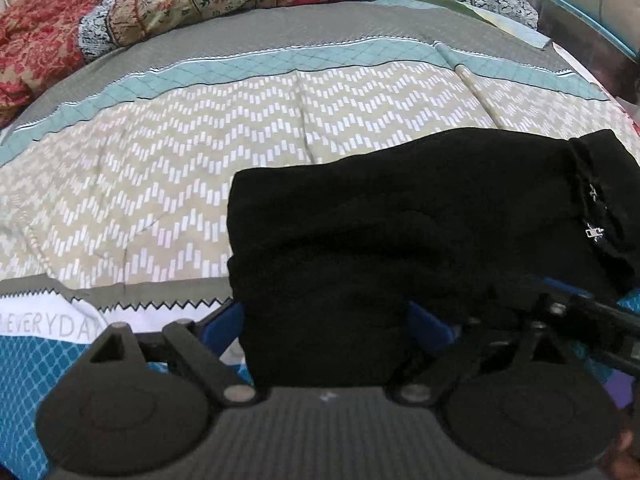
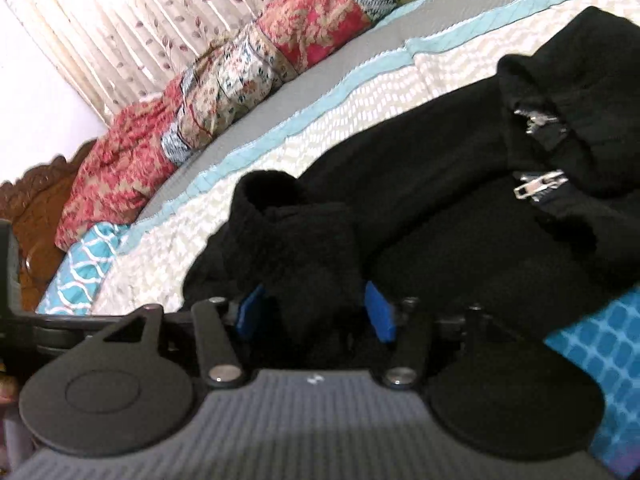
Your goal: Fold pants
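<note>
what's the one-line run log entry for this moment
stage: fold in progress | pants: black, folded, on bedspread | left tool: cloth between pads | right tool: cloth between pads | zipper: exposed

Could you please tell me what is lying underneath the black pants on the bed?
The black pants rest on a chevron-patterned bedspread, with its blue diamond-print part at the near edge. Anything directly beneath the pants is covered.

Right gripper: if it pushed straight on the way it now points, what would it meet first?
The black pants: bunched fabric already sits between the right gripper and its blue pads, so it would likely press deeper into it.
</note>
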A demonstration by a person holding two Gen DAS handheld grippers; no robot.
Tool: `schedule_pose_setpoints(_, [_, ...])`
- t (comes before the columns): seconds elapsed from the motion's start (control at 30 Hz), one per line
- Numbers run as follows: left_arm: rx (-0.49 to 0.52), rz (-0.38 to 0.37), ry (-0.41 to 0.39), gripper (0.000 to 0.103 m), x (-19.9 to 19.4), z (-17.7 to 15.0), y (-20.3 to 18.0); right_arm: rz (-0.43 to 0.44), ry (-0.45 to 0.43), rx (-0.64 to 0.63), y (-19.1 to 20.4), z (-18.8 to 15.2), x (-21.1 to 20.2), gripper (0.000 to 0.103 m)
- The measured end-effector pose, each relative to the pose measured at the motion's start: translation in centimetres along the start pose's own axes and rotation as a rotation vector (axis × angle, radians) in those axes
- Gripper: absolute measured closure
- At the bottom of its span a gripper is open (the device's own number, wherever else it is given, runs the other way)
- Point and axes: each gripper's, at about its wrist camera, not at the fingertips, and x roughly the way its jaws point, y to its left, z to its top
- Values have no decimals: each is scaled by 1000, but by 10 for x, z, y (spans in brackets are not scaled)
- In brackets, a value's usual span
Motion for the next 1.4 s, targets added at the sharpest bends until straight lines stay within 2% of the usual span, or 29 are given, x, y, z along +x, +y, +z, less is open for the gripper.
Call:
schedule_pose_setpoints(0.13, [7,26,-10,11,-5,-2,-4,-6,-31,17,6,-6,-15,43])
schedule_pose_setpoints(0.3, [9,50,-15,9,-6,-4,-7,-10,-29,23,16,-14,-16,42])
schedule_pose_setpoints(0.47, [8,84,-16,0,-7,-6,-7,-16,-19,35,19,-18,-14,42])
schedule_pose_setpoints(0.67, [-18,80,0,0,-3,-7,-3,-25,-9,34,20,-19,-10,42])
schedule_pose_setpoints(1.4, [40,121,-15,0,-2,-8,-11,-34,7,57,15,-22,-7,40])
